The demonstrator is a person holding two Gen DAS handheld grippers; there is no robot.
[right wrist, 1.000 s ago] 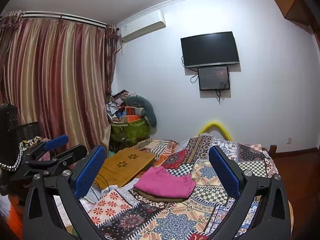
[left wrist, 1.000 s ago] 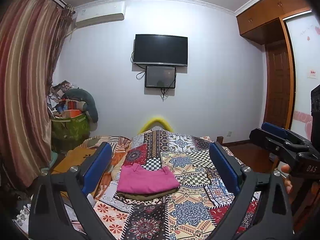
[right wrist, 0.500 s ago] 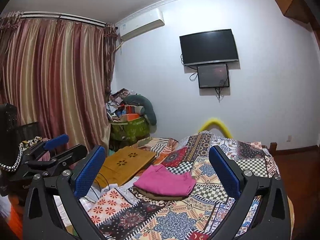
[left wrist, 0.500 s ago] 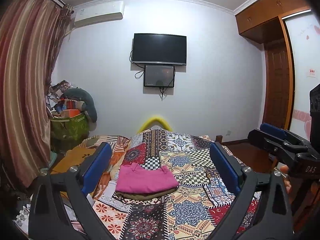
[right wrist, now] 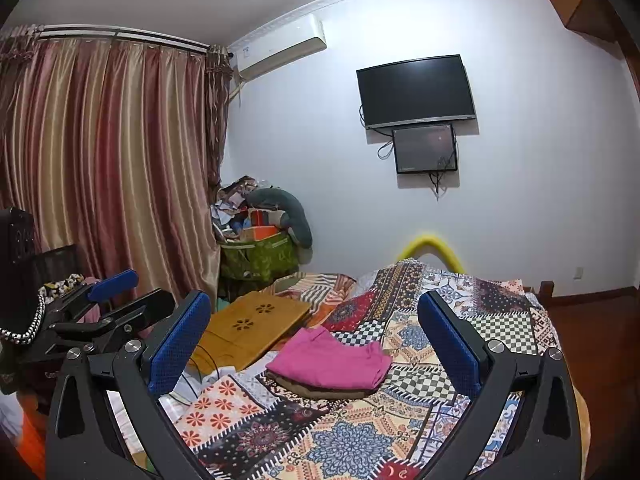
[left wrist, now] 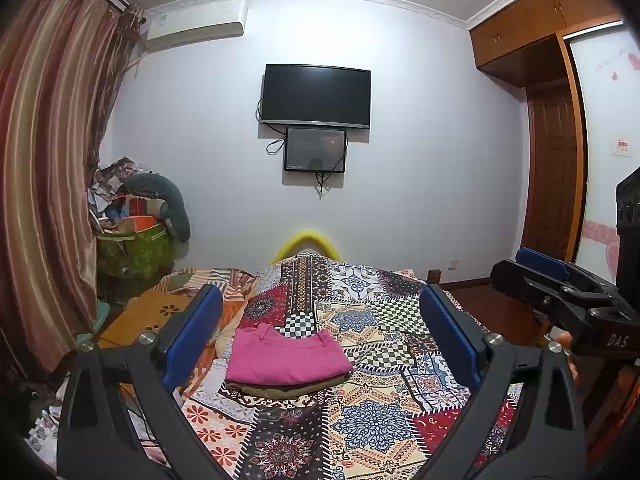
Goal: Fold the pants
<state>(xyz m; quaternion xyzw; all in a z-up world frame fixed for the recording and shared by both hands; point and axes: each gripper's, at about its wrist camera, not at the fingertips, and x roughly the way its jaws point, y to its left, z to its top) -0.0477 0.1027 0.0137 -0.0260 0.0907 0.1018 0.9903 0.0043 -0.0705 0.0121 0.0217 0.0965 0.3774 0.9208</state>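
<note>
Pink pants (left wrist: pixel 286 358) lie folded in a neat rectangle on top of a brownish folded garment (left wrist: pixel 286 390) on the patchwork bedspread (left wrist: pixel 372 420). They also show in the right wrist view (right wrist: pixel 332 362). My left gripper (left wrist: pixel 320 338) is open and empty, held above the near part of the bed, short of the pants. My right gripper (right wrist: pixel 314 340) is open and empty, also held back from the pants. The right gripper shows at the right edge of the left wrist view (left wrist: pixel 560 292). The left gripper shows at the left edge of the right wrist view (right wrist: pixel 108 304).
A wooden lap tray (right wrist: pixel 252 328) lies on the bed left of the pants, with cables (right wrist: pixel 200 372) near it. A full green bin (left wrist: pixel 134 252) stands by the curtain (left wrist: pixel 44 200). A TV (left wrist: pixel 316 96) hangs on the far wall. A wardrobe and door (left wrist: pixel 552 168) are at the right.
Both grippers have tilted slightly, so the room sits a little higher in view. The pants have not moved and both grippers stay open.
</note>
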